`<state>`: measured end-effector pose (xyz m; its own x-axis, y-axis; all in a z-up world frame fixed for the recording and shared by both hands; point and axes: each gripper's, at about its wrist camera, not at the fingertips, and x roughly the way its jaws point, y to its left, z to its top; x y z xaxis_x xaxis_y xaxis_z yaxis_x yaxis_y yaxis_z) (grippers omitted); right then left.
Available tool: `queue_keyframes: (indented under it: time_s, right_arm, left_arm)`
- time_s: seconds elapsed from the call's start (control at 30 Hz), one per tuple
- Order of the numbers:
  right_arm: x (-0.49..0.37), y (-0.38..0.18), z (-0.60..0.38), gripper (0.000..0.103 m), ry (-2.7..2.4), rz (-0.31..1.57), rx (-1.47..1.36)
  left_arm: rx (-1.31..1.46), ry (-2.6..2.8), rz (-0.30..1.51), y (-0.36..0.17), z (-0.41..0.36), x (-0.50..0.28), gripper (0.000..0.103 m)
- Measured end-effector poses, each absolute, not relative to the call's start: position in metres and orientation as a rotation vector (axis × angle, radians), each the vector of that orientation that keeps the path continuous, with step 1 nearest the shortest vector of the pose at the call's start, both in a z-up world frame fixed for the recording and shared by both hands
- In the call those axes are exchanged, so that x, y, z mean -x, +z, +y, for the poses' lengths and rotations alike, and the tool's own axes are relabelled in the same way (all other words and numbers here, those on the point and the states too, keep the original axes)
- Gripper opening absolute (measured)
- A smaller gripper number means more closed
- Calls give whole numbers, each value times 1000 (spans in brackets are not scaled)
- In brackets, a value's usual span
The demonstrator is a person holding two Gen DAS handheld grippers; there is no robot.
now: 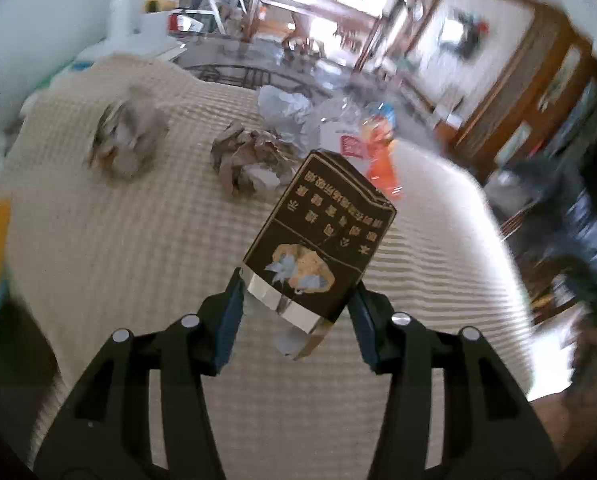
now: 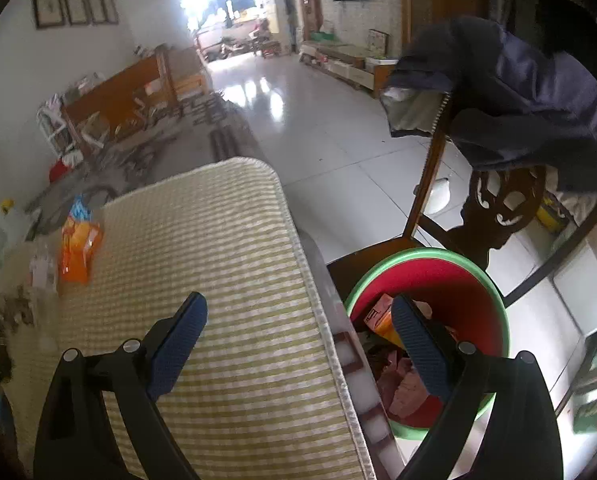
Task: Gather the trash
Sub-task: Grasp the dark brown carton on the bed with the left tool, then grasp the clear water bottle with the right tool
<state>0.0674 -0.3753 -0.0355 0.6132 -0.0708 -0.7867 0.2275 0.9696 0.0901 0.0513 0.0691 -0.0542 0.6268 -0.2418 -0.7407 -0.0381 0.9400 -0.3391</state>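
My left gripper [image 1: 298,304] is shut on a black cigarette box [image 1: 318,236] with gold print, held above the cream striped table cover [image 1: 98,260]. Behind it lie crumpled brown paper [image 1: 250,160], a grey crumpled wad [image 1: 126,140], clear plastic wrap [image 1: 294,112] and an orange snack bag [image 1: 382,160]. My right gripper [image 2: 298,344] is open and empty over the table's right edge. Beside it stands a red bin with a green rim [image 2: 450,304], holding an orange carton [image 2: 382,316] and other scraps. The orange snack bag also shows in the right wrist view [image 2: 78,244].
A carved wooden chair [image 2: 494,208] with a dark jacket [image 2: 518,92] draped over it stands behind the bin. White tiled floor [image 2: 318,128] stretches beyond. Wooden furniture [image 2: 118,92] lines the left wall. A glass table [image 1: 250,64] lies past the covered table.
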Motion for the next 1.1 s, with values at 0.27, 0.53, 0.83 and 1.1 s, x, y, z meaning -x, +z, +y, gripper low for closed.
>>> queue_keyframes:
  time_s: [0.27,0.53,0.83,1.1]
  right_arm:
    - [-79,-46,-334,90,-101,923,-90]
    - [-110,-61,-245,90,139,1014,-190]
    - [-170,-59,-106,90,378,1101,-273]
    - [-199,-77,-48,90,311,1112,-75]
  left_arm:
    - [485,-112,848,-50,93,-43,48]
    - [478,-134,867,-53,90,-44,48]
    - [504,-119,879,-58,99,-44,49]
    - [521,-113,877,-57,103,-42,49]
